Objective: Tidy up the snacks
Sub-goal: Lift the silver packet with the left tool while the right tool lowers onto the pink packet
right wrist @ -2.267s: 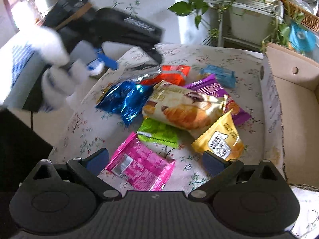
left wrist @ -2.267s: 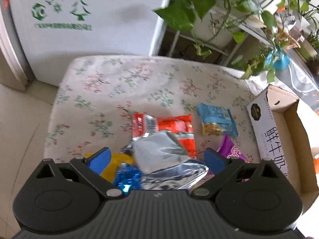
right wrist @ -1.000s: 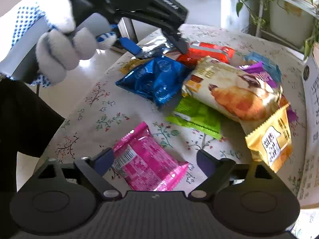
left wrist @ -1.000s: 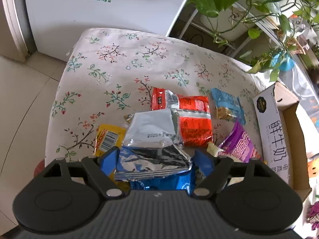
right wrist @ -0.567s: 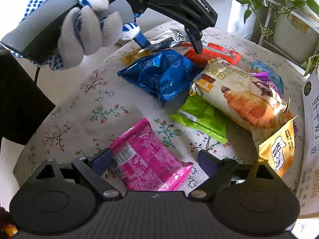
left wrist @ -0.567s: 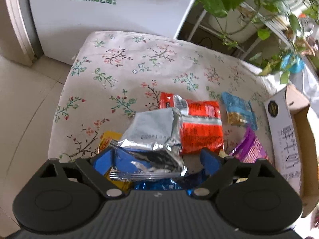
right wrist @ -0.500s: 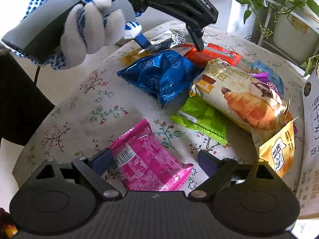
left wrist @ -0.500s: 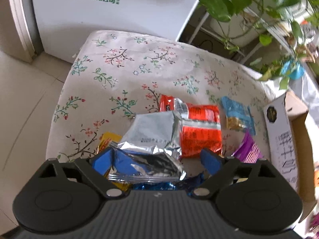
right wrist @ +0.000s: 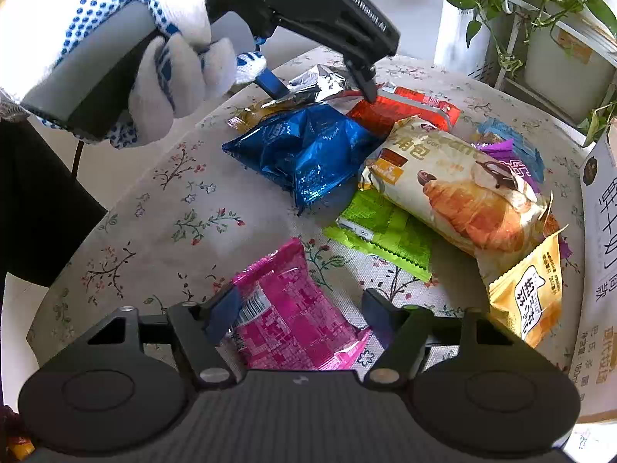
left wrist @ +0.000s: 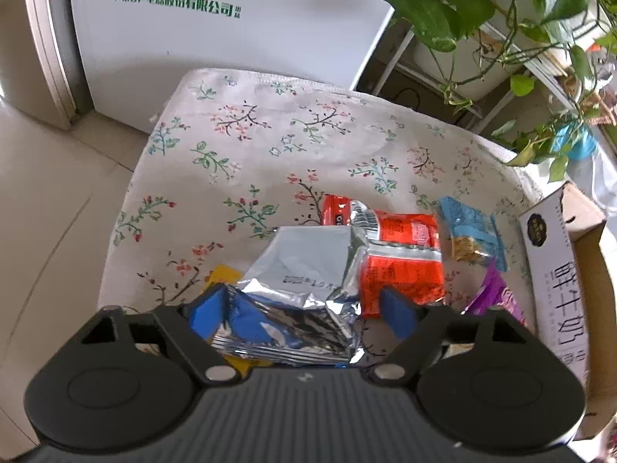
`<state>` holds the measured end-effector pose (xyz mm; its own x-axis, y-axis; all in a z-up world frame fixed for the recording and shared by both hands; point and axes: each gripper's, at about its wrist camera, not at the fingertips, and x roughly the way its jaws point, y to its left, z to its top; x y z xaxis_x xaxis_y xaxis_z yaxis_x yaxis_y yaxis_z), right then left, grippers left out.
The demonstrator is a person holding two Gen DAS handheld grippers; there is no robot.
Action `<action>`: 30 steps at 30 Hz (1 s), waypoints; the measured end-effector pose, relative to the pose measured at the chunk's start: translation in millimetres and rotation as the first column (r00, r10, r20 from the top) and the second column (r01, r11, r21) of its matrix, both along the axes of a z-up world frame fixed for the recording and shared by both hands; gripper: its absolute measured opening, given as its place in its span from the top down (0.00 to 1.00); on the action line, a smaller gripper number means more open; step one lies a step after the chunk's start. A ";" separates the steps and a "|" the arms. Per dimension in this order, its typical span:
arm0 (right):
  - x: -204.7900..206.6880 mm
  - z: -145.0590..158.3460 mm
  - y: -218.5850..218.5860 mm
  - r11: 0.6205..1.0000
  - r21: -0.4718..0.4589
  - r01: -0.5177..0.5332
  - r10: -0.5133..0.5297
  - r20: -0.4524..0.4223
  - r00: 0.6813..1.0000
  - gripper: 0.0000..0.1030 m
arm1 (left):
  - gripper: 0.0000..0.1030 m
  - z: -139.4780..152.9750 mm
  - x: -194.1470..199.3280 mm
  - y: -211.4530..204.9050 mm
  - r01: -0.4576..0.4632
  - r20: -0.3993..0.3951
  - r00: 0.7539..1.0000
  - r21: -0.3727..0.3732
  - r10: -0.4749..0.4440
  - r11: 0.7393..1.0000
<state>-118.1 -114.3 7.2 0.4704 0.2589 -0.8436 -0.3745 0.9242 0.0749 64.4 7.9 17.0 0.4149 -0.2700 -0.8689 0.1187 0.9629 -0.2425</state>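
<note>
Snack packets lie in a heap on a flowered tablecloth. In the left wrist view a crumpled silver packet sits between the blue pads of my left gripper. Its jaws are closing; the left pad touches the foil, while a gap remains at the right pad. The right wrist view shows that left gripper in a gloved hand, straddling the silver packet. My right gripper is closing around a pink packet, with its pads at the packet's two edges and the wrapper uncrushed.
A cardboard box stands open at the table's right edge. Around it lie a blue packet, red packet, croissant bag, green packet and yellow packet. A white appliance and potted plants stand behind.
Both pairs of jaws have narrowed since half a second ago. The right pads have come in to the pink packet's edges. The left pads have drawn closer around the silver packet.
</note>
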 end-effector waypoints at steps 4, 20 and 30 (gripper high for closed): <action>2.1 4.6 -4.8 0.999 0.026 0.028 -0.028 0.003 1.000 0.42 | 0.35 0.3 -4.8 2.7 0.021 0.032 0.999 0.028 -0.022 0.999; -1.5 18.9 -24.1 0.993 0.115 -0.029 0.026 0.027 0.999 0.17 | 0.36 7.2 -20.0 26.0 0.032 0.029 0.999 0.013 -0.032 0.999; -13.3 2.8 5.7 0.983 -0.046 -0.175 0.173 -0.046 0.984 0.17 | 0.35 8.7 -32.1 33.2 0.090 0.032 0.995 0.037 -0.091 0.995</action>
